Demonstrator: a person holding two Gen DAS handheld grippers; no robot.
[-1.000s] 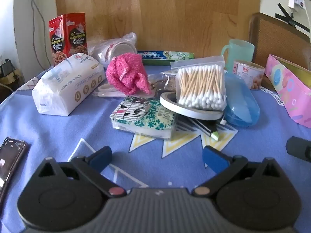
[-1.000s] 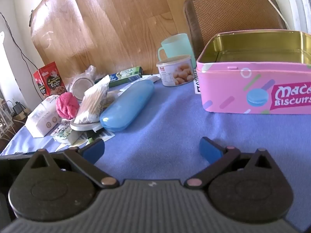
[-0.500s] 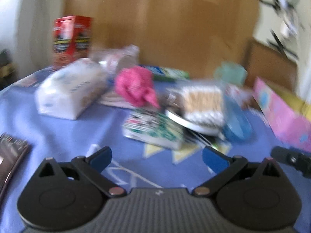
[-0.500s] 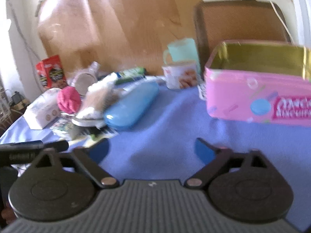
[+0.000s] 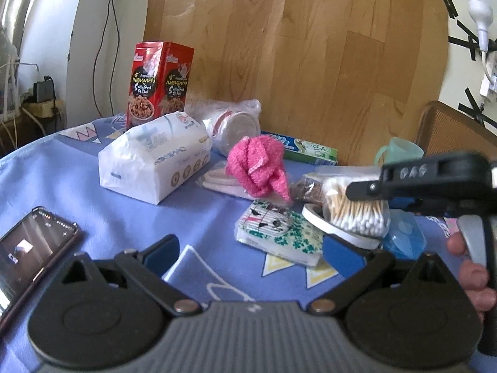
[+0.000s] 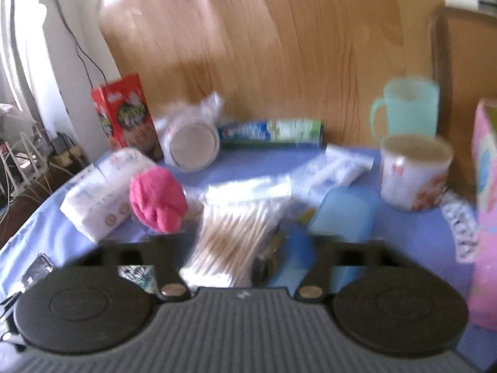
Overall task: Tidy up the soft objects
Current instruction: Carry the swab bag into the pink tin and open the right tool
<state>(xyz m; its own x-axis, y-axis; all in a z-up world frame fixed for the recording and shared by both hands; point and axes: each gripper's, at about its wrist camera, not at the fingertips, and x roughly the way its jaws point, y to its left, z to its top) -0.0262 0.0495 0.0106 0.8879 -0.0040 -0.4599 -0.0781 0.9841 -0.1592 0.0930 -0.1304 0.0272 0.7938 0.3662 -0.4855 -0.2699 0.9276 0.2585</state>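
The table (image 5: 56,186), under a blue cloth, carried everything, the clutter gathered toward its far edge. Largest of the soft things was the white tissue pack (image 5: 155,164) near the far-left edge; just right of it lay the pink knitted cloth (image 5: 257,164), then the patterned tissue packet (image 5: 276,233) nearer the middle. A clear bag of cotton swabs (image 6: 239,233) lay propped on a white oval dish (image 5: 338,230).

The step looked like an approach. The right gripper (image 6: 239,242) hung over the swab bag, its view blurred; its jaws seemed spread and empty. The left gripper (image 5: 248,251) stood wide open, holding nothing, low over the near edge.

The next move probably called for lowering squarely onto one soft item.

At the right edge a pink tin (image 6: 484,217) showed only its wall, contents hidden; the green mug (image 6: 410,108) and printed cup (image 6: 413,174) were likewise unreadable.
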